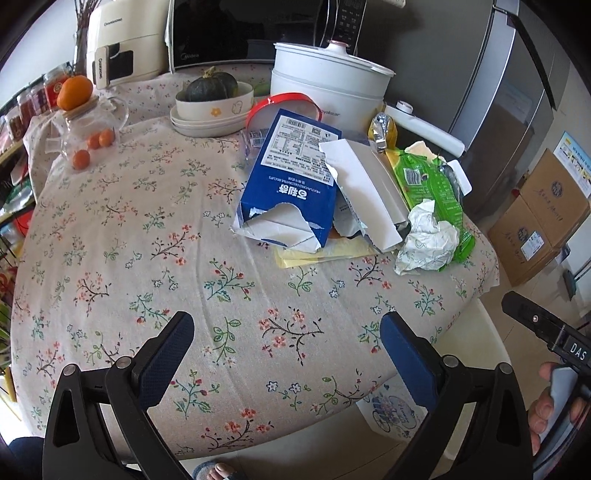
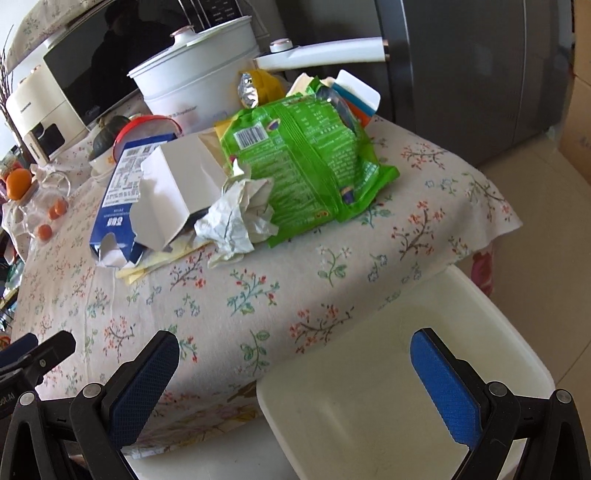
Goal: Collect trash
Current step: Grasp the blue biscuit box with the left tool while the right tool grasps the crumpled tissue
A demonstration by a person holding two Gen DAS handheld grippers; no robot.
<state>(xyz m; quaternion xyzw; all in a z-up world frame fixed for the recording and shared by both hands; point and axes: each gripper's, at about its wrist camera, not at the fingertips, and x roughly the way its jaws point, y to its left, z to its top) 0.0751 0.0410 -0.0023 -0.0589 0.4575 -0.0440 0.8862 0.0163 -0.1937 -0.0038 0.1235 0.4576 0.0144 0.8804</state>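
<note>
A pile of trash lies on the floral tablecloth (image 1: 147, 258): a torn blue carton (image 1: 291, 184) (image 2: 118, 192), a torn white box (image 1: 369, 192) (image 2: 181, 184), a crumpled white paper (image 1: 428, 240) (image 2: 240, 218), a green snack bag (image 1: 432, 188) (image 2: 306, 162) and a yellow sheet (image 1: 325, 254) underneath. My left gripper (image 1: 288, 343) is open and empty, above the table's near edge, short of the pile. My right gripper (image 2: 295, 358) is open and empty, over the table's edge and a cream bin (image 2: 388, 369) below it.
A white cooker pot (image 1: 332, 81) (image 2: 199, 85), a bowl with a squash (image 1: 214, 96), a red-rimmed tub (image 1: 284, 107) and a glass teapot with oranges (image 1: 88, 133) stand behind the pile. A microwave (image 1: 240, 33), a fridge (image 1: 509, 110) and cardboard boxes (image 1: 543, 221) surround the table.
</note>
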